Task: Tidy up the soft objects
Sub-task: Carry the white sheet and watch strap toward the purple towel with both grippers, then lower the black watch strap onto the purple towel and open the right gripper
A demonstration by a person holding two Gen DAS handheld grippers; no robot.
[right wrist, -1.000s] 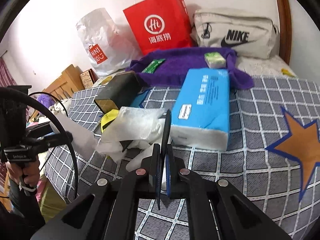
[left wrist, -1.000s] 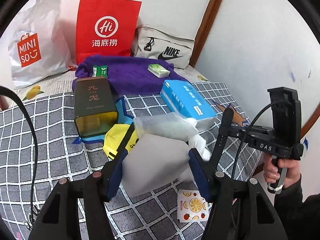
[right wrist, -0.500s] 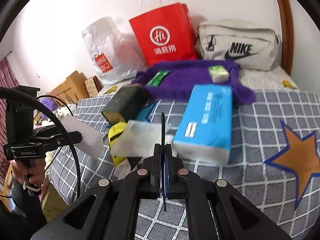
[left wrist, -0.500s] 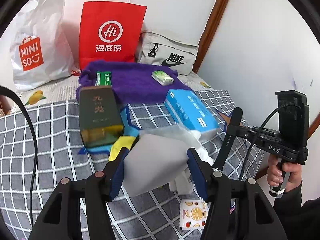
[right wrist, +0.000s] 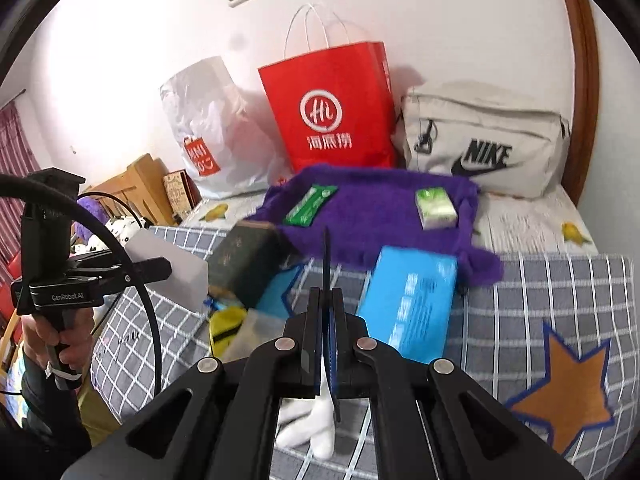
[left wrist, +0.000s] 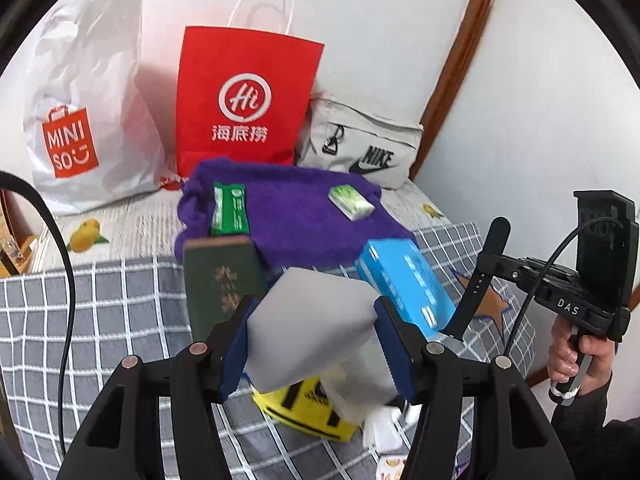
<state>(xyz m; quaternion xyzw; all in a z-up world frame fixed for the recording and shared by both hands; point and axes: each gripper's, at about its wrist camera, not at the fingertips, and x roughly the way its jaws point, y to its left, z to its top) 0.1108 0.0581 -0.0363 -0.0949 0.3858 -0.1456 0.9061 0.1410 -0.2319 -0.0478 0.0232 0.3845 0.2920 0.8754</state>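
Observation:
My left gripper (left wrist: 316,340) is shut on a grey-white foam block (left wrist: 308,324) and holds it in the air above the bed; the block also shows in the right wrist view (right wrist: 172,268). My right gripper (right wrist: 328,320) is shut on a thin black strap (right wrist: 327,256) that stands up between its pads; the strap also shows in the left wrist view (left wrist: 480,276). Ahead lie a blue tissue pack (right wrist: 408,304), a purple fuzzy towel (right wrist: 376,208) with a green packet (right wrist: 310,204) and a small green tissue pack (right wrist: 436,208) on it.
A dark green box (left wrist: 220,280), a yellow pouch (left wrist: 308,408) and white plastic wrap (right wrist: 312,420) lie on the checked blanket (right wrist: 540,300). A red paper bag (right wrist: 332,112), white Miniso bag (right wrist: 208,132) and Nike bag (right wrist: 484,144) stand against the wall.
Both grippers have risen and pulled back from the pile. The foam block went up with the left gripper and the strap with the right.

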